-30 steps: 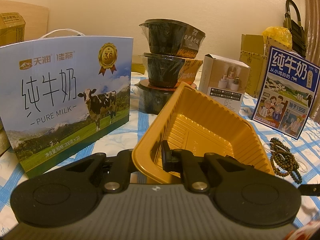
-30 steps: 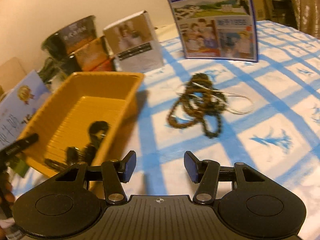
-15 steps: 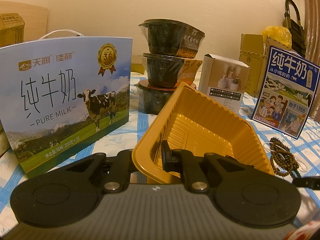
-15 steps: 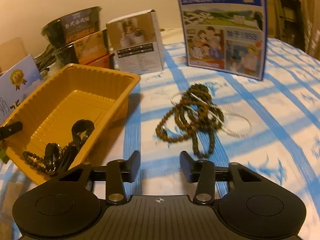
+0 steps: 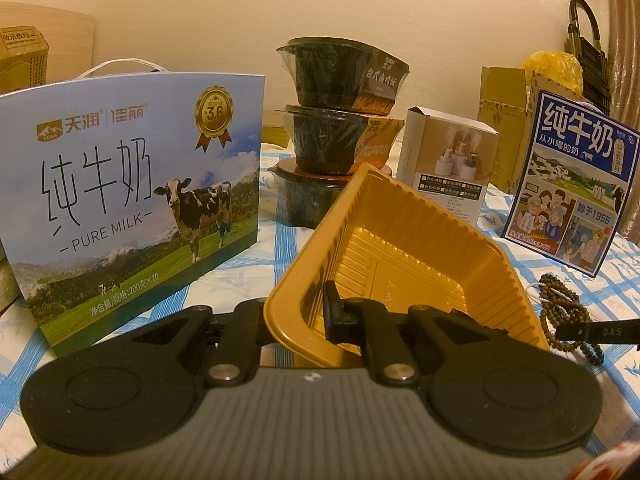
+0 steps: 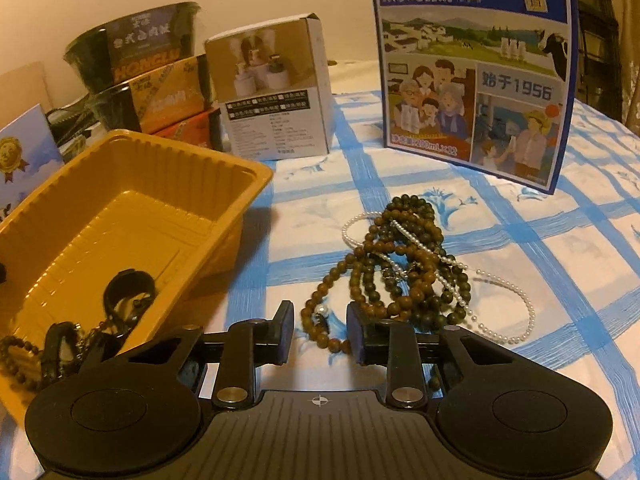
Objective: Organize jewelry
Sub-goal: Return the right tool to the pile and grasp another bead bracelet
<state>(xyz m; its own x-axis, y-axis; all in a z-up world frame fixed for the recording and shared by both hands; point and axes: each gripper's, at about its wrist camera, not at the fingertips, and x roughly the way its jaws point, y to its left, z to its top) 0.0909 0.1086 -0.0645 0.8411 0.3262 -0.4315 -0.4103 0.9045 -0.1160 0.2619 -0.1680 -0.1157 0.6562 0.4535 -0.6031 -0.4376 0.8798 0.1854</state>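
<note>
My left gripper [image 5: 296, 320] is shut on the near wall of the yellow plastic tray [image 5: 404, 248], one finger outside and one inside, and holds it tilted. From the right wrist view the tray [image 6: 132, 200] holds a black band [image 6: 128, 292] and a dark bead bracelet [image 6: 16, 356]. A tangle of brown and green bead strands [image 6: 404, 264] lies on the cloth with a white pearl necklace [image 6: 504, 292] across it. My right gripper [image 6: 320, 324] is low over the near end of the pile. Its jaws are closing, a bead loop lies between them, and the pads are clear of it.
A large pale-blue milk box [image 5: 132, 200] stands left of the tray. Stacked black bowls [image 5: 340, 120] and a small white box [image 6: 276, 92] stand behind it. A dark-blue milk box [image 6: 476, 68] stands behind the beads. The blue-checked cloth [image 6: 560, 208] spreads to the right.
My right gripper has moved up to the bead pile and levelled out, and its jaws have narrowed around a bead loop. The left gripper and the tray have stayed put.
</note>
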